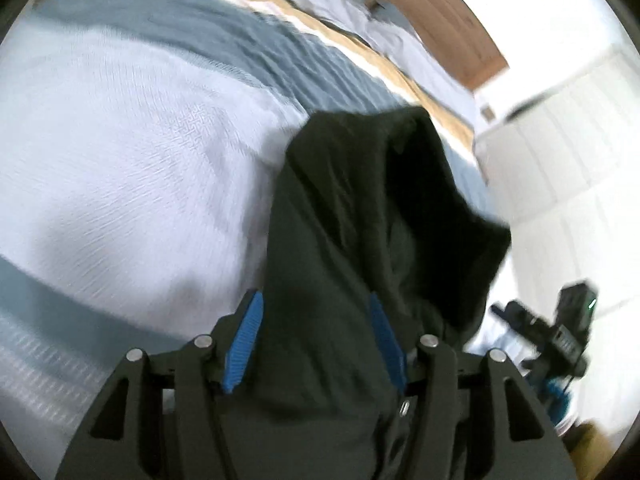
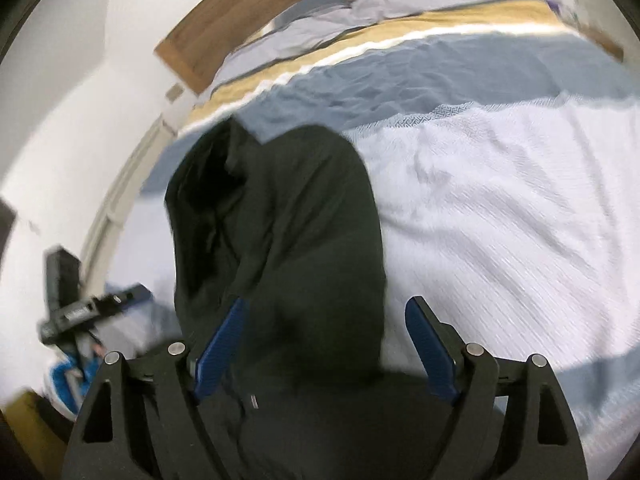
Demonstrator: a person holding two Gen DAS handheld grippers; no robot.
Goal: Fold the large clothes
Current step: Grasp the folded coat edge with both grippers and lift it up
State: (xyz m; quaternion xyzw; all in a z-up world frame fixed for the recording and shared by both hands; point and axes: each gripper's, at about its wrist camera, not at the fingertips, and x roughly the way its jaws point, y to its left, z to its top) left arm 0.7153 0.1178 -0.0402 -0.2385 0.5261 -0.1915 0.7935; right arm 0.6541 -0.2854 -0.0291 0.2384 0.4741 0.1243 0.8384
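Note:
A dark green-black garment (image 1: 360,200) hangs bunched in front of both grippers, above a bed. In the left wrist view it fills the gap of my left gripper (image 1: 316,296); both blue pads lie against the cloth. In the right wrist view the same garment (image 2: 280,220) drapes over the left finger of my right gripper (image 2: 326,300). Its right pad (image 2: 428,344) stands apart from the cloth with white bedspread showing in the gap. Each view catches the other hand-held gripper at its edge, the right one (image 1: 556,332) and the left one (image 2: 76,312), both blurred.
The bed's white textured bedspread (image 2: 500,208) has blue-grey and yellow bands. Pale pillows (image 2: 360,8) lie against a wooden headboard (image 2: 240,12). White panelled doors (image 1: 560,168) stand beside the bed. Both views are motion-blurred.

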